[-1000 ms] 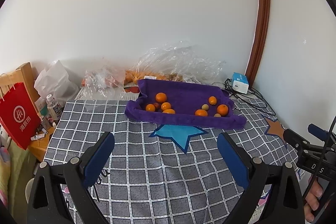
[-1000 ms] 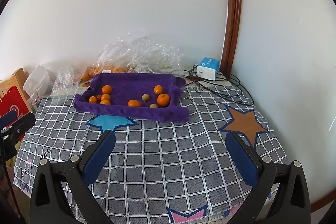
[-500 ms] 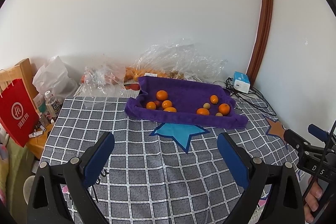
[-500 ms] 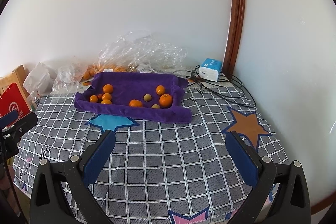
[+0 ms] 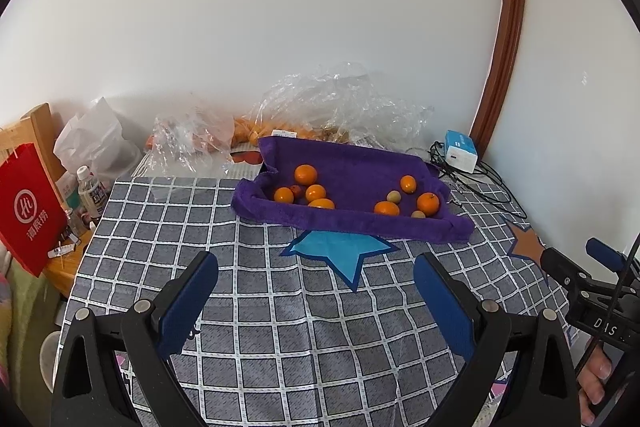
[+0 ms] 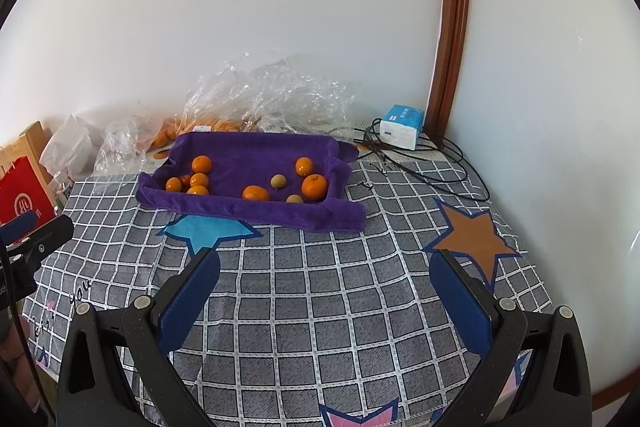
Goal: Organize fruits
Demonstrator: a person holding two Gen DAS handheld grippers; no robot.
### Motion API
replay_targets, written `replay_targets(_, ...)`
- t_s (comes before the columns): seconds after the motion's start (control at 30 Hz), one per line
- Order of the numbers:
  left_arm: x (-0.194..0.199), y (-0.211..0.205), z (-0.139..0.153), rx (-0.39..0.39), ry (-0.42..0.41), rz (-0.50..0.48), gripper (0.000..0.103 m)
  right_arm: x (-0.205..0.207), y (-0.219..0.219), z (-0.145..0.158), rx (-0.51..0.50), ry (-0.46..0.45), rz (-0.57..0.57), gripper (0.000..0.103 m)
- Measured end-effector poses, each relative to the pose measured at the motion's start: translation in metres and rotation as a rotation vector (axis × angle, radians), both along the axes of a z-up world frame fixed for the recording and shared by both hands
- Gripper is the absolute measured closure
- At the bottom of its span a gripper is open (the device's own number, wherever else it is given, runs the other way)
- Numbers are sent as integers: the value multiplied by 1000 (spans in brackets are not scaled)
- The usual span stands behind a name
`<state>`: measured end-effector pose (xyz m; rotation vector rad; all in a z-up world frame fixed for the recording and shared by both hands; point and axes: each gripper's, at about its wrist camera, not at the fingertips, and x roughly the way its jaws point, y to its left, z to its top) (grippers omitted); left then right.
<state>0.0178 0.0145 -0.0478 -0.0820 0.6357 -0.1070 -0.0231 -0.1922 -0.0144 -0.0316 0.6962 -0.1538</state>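
1. One checked tablecloth (image 6: pixel 320 307).
2. One purple towel (image 6: pixel 256 151) near its far edge.
3. Left gripper (image 5: pixel 316 291) and right gripper (image 6: pixel 324 291): fingers spread apart, empty.
4. Seven oranges (image 6: pixel 314 186) on the towel.
5. Two small greenish fruits (image 6: pixel 278 181) near the towel's right end.

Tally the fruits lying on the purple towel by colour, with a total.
Orange fruits: 7
Pale greenish-tan fruits: 2
Small reddish fruit: 1
Total on the purple towel: 10
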Motion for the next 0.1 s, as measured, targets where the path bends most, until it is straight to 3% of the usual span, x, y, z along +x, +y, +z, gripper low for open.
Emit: replay_targets(0.1,6,0,-1,-2,-3,5,4,3,-1,0,7,-7,-2,0)
